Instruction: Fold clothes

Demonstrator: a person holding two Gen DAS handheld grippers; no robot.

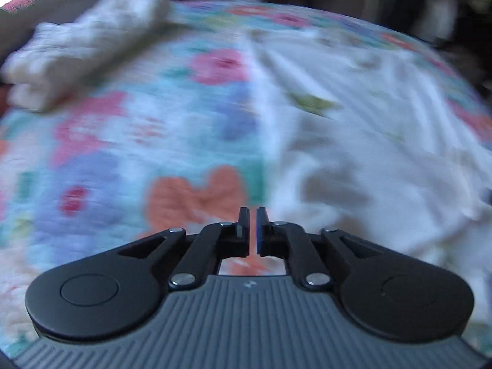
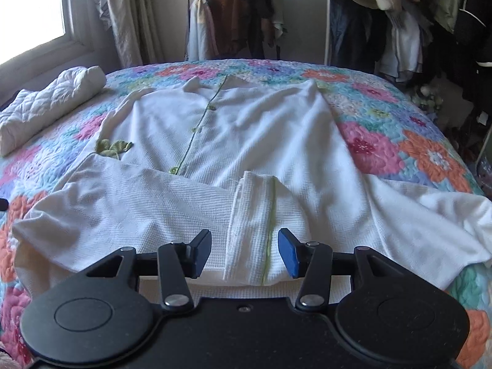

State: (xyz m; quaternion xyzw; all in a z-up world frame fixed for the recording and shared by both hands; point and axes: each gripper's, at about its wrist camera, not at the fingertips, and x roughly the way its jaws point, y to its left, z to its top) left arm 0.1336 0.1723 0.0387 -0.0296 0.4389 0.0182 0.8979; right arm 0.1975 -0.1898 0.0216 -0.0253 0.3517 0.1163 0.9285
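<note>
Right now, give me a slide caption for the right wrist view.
Open right tongs poised over the white cardigan spread on a floral quilt.

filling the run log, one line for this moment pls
left tongs shut, empty | right tongs open over shirt hem | shirt spread on quilt

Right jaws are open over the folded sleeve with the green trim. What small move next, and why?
Probably ease the right gripper down and close on the sleeve cuff. The jaws stand open on either side of it, gripping nothing, and the white cardigan lies flat on the quilt. The left gripper, shut and empty over the quilt, looks to be in motion.
</note>
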